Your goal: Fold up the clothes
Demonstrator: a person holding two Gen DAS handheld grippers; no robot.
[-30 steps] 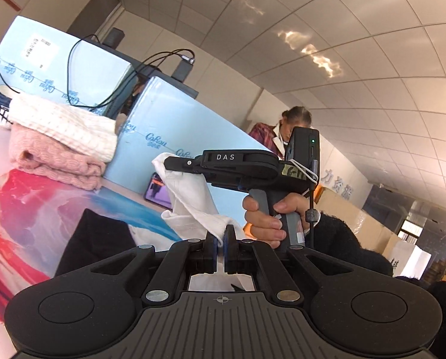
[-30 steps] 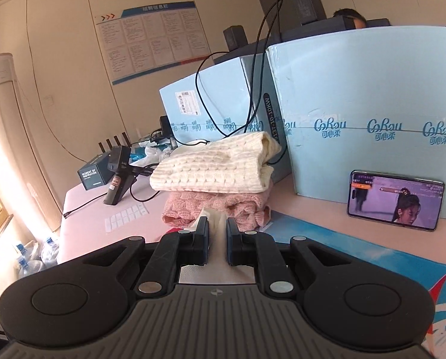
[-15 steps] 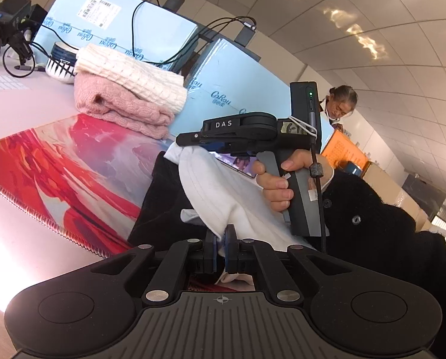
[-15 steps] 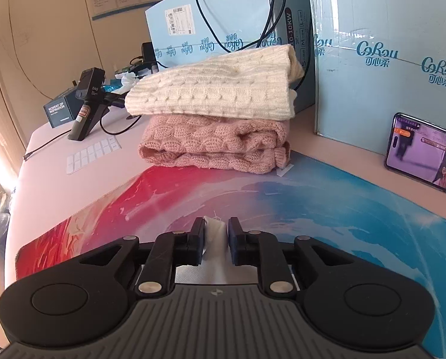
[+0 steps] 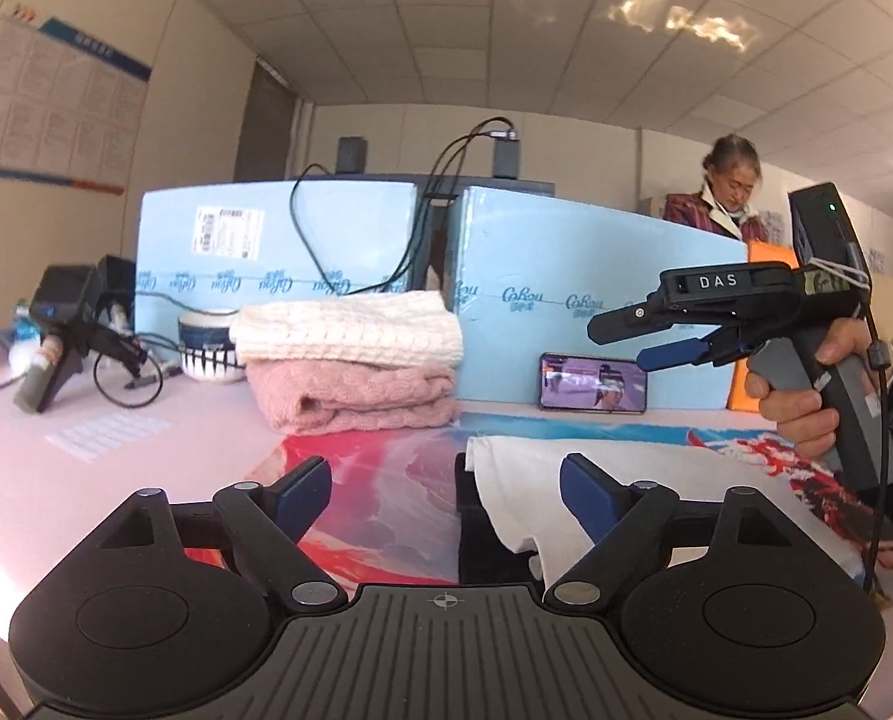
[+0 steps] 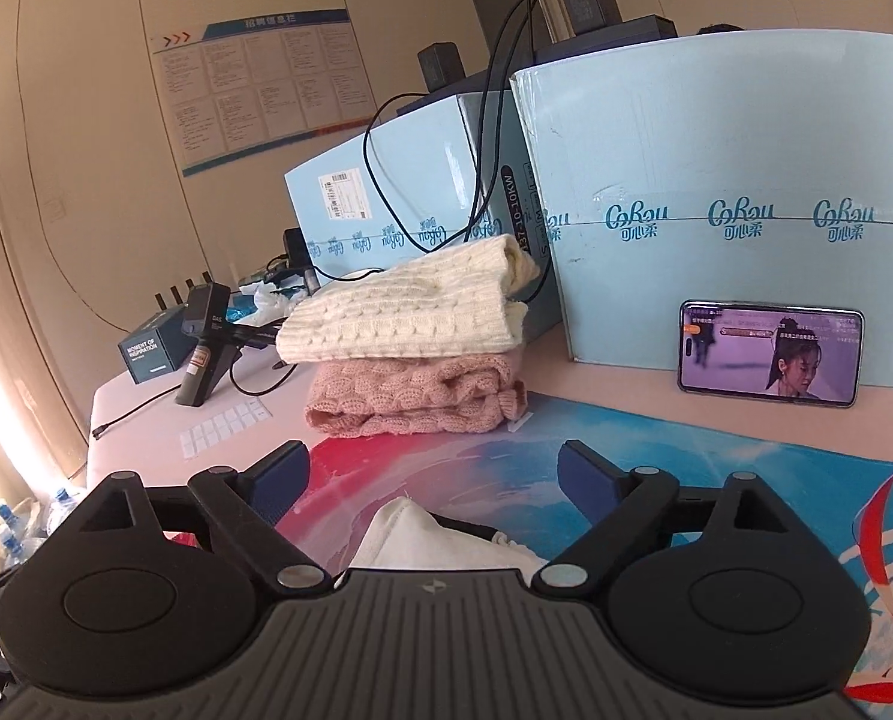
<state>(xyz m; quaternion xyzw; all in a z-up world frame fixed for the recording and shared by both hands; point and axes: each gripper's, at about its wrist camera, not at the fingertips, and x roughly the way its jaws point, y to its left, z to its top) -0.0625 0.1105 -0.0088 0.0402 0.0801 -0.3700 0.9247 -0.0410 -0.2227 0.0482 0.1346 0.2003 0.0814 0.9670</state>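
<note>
A white garment [image 5: 620,480] with black parts lies on the red and blue mat [image 5: 386,480], just ahead of my left gripper [image 5: 446,489], which is open and empty. My right gripper [image 5: 635,339] shows at the right of the left wrist view, held in a hand above the garment, jaws apart. In the right wrist view the right gripper [image 6: 434,477] is open and a fold of the white garment [image 6: 422,540] lies below it on the mat [image 6: 656,438].
A folded cream knit [image 5: 350,330] rests on a folded pink knit [image 5: 356,393] at the mat's far edge. Blue boxes [image 5: 566,276], a phone [image 5: 593,381], a bowl [image 5: 206,345], cables and a spare gripper [image 5: 62,336] stand behind. A woman [image 5: 728,192] stands beyond.
Both grippers were shut on the white garment and lowered it to the mat. Both have now opened and let it go, and it lies flat.
</note>
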